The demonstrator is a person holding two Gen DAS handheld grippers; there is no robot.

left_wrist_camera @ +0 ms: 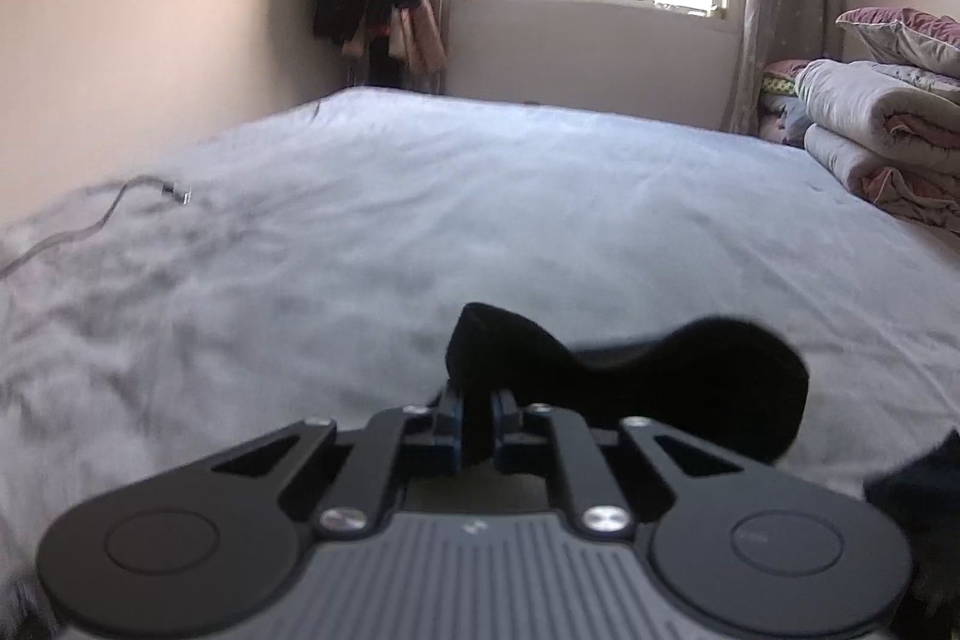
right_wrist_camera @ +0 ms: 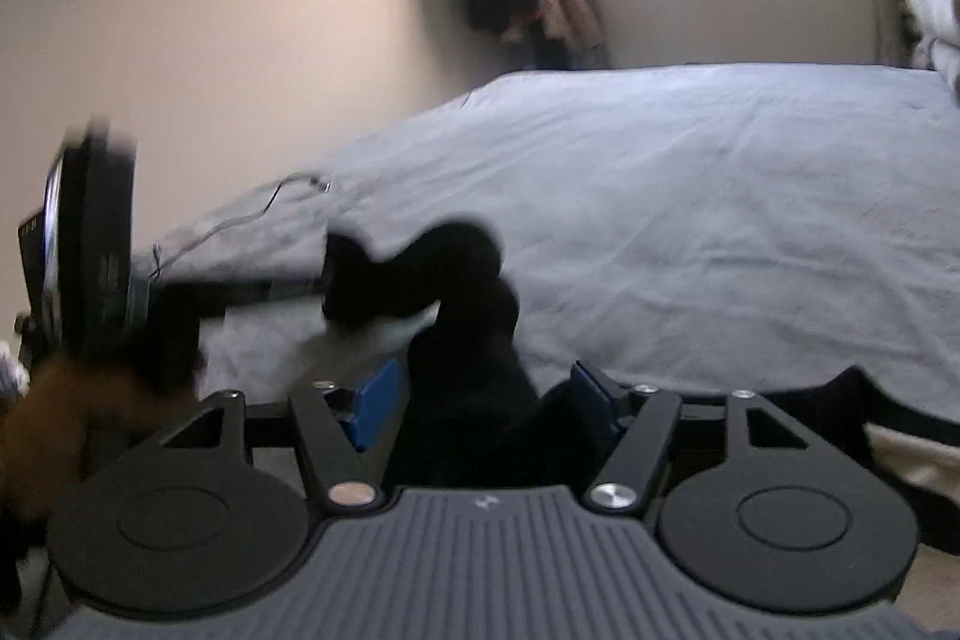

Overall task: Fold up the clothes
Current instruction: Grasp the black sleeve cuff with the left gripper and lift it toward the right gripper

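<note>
While the left gripper (left_wrist_camera: 476, 415) sits pinched tight on an edge of the black garment (left_wrist_camera: 660, 376), the cloth bulges up ahead of it in a soft hump, low over the pale blue bed (left_wrist_camera: 540, 196). So that side is caught. Over on the right wrist view, the right gripper (right_wrist_camera: 486, 403) has its blue-padded fingers (right_wrist_camera: 375, 403) standing apart, with a dark fold of the same garment rising between them and no pad visibly pressing on it (motion blur makes the contact hard to call).

My read: this is the pick-up stage, one corner secured and the second grasp not yet made. The garment lies at the near edge of the bed, bunched between the two tools and not laid flat. The next move seems to call for the right side to clamp down on the cloth, then both to lift and spread it out across the open sheet before any fold goes in.

A cable (left_wrist_camera: 90, 214) trails across the bed on the far left, well apart from the action. As for writing, a small pale mark shows on each gripper body, too tiny to read; nothing else legible anywhere.
</note>
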